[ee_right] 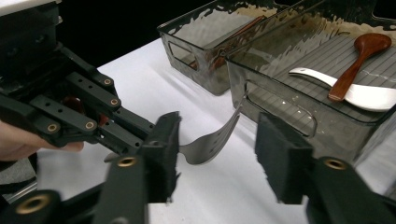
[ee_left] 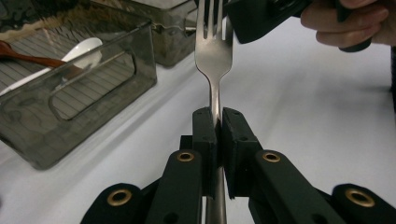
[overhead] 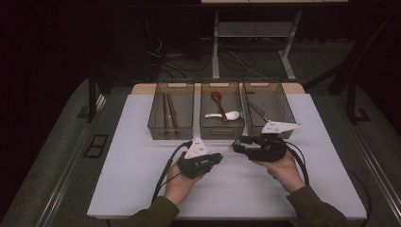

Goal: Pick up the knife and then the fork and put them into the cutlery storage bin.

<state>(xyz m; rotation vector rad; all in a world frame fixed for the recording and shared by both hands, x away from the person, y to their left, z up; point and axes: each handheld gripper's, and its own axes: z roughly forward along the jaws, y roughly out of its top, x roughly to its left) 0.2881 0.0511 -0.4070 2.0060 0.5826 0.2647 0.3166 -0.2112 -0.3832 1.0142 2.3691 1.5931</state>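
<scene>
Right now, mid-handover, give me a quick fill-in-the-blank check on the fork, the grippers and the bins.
1. The left gripper is shut on the handle of the ____.
2. The prongs of the fork sit between the open pads of the ____ gripper.
3. The white spoon and the brown spoon lie in the ____ of the three bins.
4. The chopsticks lie in the ____ bin in the high view.

Missing words: fork; right; middle; left

Black gripper [overhead: 222,156] bodies, brass-ringed screws, grey plates, olive sleeves [overhead: 316,208]
</scene>
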